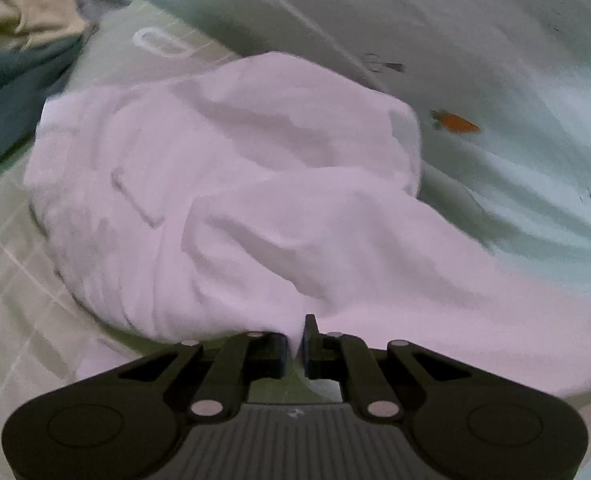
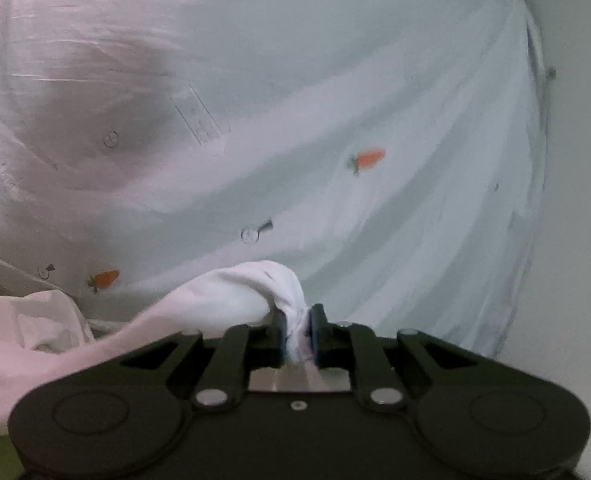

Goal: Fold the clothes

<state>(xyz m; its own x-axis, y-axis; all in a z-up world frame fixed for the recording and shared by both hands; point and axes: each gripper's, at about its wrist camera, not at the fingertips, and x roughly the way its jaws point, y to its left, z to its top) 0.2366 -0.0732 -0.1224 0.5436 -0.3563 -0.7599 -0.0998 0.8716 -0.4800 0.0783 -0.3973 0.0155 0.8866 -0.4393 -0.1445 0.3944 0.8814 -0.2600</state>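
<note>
Across frame centre in the left view, white garment [image 1: 223, 184] bunched on a checked sheet [image 1: 11, 280], left gripper [image 1: 294, 354] pinching its edge, right gripper [image 2: 296, 336] clamped on a fold, carrot-print cloth [image 2: 335, 100] behind, beige and teal clothes [image 1: 19, 40] upper left.

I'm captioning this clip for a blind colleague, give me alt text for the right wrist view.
The right gripper is shut on a bunched fold of white cloth garment, pinched between its fingers. Behind it hangs a pale, sheer fabric printed with small orange carrots, filling most of the view.

Right gripper [image 2: 296, 326] clamped on bunched white garment [image 2: 231, 292], against pale carrot-print sheet [image 2: 335, 100] behind.
</note>
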